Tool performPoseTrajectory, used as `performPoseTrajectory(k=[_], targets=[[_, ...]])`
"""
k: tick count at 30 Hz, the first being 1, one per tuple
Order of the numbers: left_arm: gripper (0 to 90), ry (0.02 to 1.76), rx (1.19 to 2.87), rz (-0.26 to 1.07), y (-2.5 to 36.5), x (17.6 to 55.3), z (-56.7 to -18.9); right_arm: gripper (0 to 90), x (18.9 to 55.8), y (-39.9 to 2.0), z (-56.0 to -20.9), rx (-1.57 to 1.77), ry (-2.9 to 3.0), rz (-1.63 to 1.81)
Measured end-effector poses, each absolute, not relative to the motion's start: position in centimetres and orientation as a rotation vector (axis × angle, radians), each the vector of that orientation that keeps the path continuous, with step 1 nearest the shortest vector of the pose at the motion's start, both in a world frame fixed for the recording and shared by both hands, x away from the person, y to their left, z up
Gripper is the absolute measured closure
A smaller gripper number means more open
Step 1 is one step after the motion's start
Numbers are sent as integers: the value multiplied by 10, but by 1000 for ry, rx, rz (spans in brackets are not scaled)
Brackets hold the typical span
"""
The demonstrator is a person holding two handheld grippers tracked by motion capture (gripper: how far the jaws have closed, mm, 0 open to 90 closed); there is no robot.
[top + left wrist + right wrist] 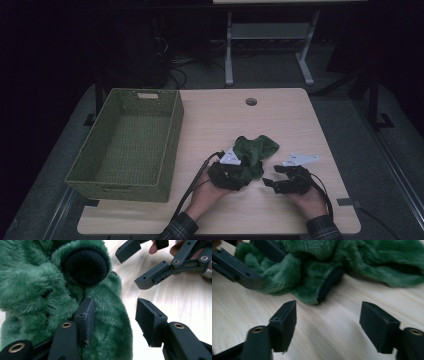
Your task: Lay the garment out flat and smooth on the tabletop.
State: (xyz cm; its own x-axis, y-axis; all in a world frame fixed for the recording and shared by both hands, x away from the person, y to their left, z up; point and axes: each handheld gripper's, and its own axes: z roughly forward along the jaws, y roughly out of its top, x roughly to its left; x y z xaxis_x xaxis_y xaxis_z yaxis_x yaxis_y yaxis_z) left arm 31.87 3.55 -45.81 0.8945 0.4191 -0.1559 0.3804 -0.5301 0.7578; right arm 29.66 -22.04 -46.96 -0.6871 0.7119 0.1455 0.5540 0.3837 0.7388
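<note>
Broadly, a pale wooden table (280, 120) carries everything, and both grippers work near its front edge, close to the person. Well off to the left of the left gripper (231, 175) stands a green woven basket (170, 145), its near wall level with the person's left hand (207, 192).

Next in size is the green fleece garment (255, 147), a crumpled plush heap lying on the table just ahead of both grippers. In the left gripper view the garment (50, 295) is against the gripper's jaws, with a black ribbed cuff (86, 266) rolled into a round opening just beyond them. The left gripper (113, 320) stands about half open: one pad is pushed into the fleece, with pile bulging around it, while the other pad hangs over bare wood and touches nothing. So the cloth is touched on one side, not pinched.

The right gripper (280, 180), held in the right hand (310, 202), lies just to the right of the garment's lower fold. In its own view the right gripper (328, 322) has its jaws parted with only table grain between them; the garment's cuffed end (329, 285) lies a little beyond the tips, apart from both pads. Its grip is loose and it holds nothing. The left gripper's dark jaw (237, 270) rests against the fleece at the upper left of that view.
</note>
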Motion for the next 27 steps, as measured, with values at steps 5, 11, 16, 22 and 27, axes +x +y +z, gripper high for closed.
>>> performPoseTrajectory(k=[5, 11, 16, 22, 27], targets=[[498, 565, 2194, 73, 36, 321, -463, 387, 303, -209, -471, 1119, 2474, 1189], [568, 565, 2210, 100, 37, 322, -465, 525, 307, -201, -472, 1101, 2485, 1195], [763, 572, 2216, 82, 39, 323, -465, 721, 308, -199, -473, 1082, 2509, 1183], [865, 567, 2201, 50, 41, 322, -463, 802, 306, -201, -470, 1076, 2515, 1168], [868, 564, 2162, 26, 45, 320, -455, 807, 304, -207, -464, 1064, 2481, 1186]])
